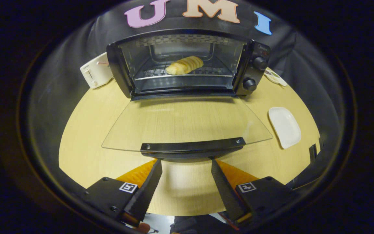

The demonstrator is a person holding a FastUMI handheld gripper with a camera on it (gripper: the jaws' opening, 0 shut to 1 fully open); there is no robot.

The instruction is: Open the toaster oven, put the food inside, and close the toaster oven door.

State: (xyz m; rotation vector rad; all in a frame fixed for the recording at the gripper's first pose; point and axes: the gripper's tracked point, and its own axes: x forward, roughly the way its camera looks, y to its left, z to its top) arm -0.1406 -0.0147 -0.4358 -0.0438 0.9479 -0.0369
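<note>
On a pale wooden table (86, 130), a black toaster oven (187, 63) stands with its glass door (187, 125) folded flat toward the camera. Left of the oven sits a white toaster (95, 74). Inside the oven, a golden ridged pastry (184, 65) lies on the wire rack (161, 70). Right of the oven rests a white rectangular plate (284, 126). The gripper (186, 164) is spread open, empty, its tips just under the door's black handle (193, 147).
</note>
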